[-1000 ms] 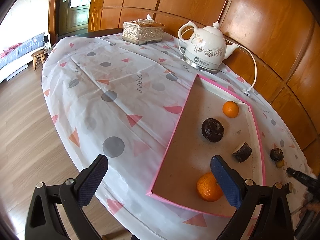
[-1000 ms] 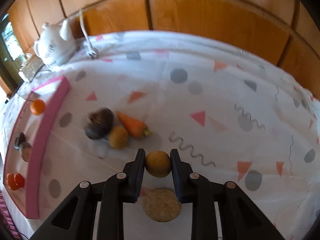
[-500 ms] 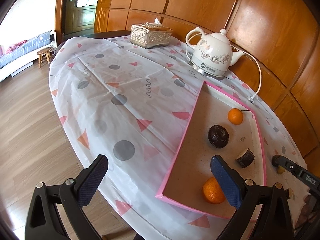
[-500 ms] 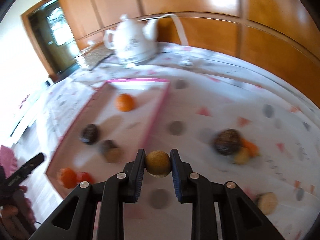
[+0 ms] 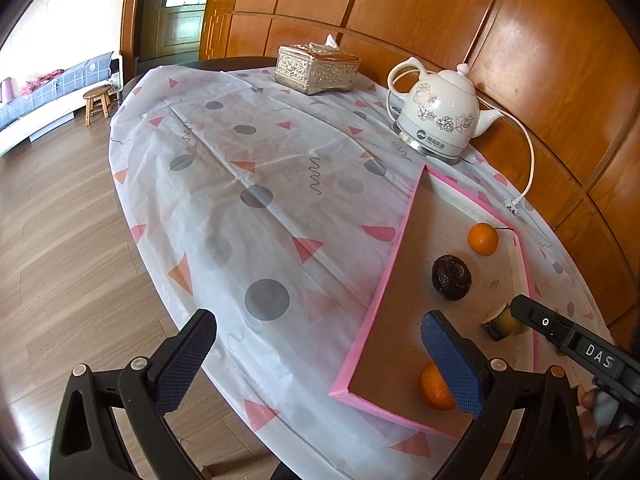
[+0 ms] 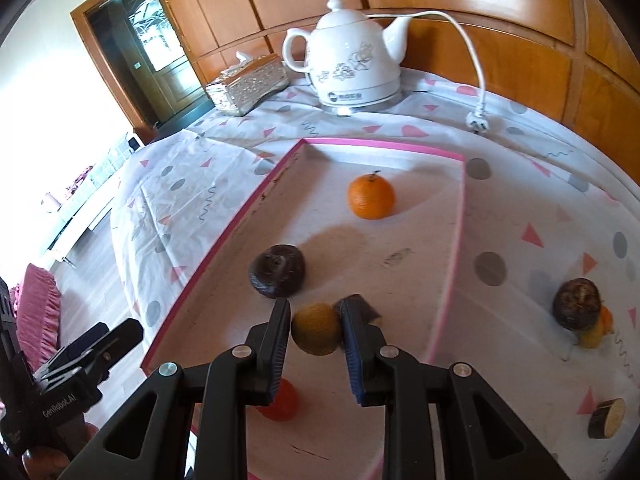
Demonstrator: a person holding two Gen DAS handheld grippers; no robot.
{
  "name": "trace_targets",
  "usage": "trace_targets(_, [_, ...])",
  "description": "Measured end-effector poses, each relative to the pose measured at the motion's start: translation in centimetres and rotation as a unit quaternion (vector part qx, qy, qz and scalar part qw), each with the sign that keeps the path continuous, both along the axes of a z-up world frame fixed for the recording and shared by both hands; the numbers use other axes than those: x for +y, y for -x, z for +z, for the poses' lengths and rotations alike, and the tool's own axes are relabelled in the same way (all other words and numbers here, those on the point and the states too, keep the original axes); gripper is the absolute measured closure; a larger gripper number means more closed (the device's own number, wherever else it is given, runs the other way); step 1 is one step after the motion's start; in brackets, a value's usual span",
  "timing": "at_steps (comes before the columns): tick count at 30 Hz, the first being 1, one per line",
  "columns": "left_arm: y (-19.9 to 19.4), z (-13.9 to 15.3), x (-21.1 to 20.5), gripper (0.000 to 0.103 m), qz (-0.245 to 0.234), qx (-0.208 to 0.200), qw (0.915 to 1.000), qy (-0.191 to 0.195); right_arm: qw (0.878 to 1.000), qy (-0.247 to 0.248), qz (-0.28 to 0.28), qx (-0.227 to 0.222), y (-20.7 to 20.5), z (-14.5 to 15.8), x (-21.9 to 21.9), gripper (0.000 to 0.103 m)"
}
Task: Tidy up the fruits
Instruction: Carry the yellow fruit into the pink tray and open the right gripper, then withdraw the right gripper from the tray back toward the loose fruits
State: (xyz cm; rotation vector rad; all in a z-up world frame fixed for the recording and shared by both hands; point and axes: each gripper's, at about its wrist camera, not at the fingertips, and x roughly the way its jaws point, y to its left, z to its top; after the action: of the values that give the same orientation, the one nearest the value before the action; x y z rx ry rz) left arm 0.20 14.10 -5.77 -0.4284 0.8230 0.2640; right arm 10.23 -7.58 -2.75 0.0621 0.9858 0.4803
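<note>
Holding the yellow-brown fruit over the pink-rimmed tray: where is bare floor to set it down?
Bare floor lies between the far orange and the pink-rimmed tray's right wall. It is crowded below the right gripper: dark wrinkled fruit, cut dark piece.

Pink-rimmed tray [image 6: 456, 240] — orange mandarin [image 6: 371, 196], dark brown fruit [image 6: 277, 270] — on white cloth [image 5: 260, 208] with grey dots, pink triangles.

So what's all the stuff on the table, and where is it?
tray: 1, pink-rimmed, on the tablecloth
oranges: 2, orange, in the tray, far end and near corner
dark round fruit: 1, brown-black, mid tray
dark fruit: 1, brown, on the cloth right of the tray
wood slice: 1, tan, near right on the cloth
kettle: 1, white, behind the tray
tissue box: 1, silver, left of the kettle
yellow-brown ball: 1, in the right hand-held gripper, over the tray
left hand-held gripper: open, empty
</note>
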Motion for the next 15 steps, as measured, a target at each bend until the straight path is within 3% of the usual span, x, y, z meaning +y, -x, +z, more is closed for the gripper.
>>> trace_targets(2, [0.0,-0.1,0.1,0.000,0.001,0.001,1.0000,0.001,1.000,-0.001,0.001,-0.002,0.1,0.0,0.3,0.069])
trace_targets(12, [0.0,0.1,-0.2,0.000,-0.003,-0.001,1.0000,0.000,0.999,0.018,-0.029,-0.027,1.9,0.4,-1.2,0.065])
trace_targets(15, [0.0,0.2,-0.5,0.000,-0.008,-0.003,1.0000,-0.003,0.998,0.024,-0.050,-0.039,2.7,0.7,-2.4,0.060])
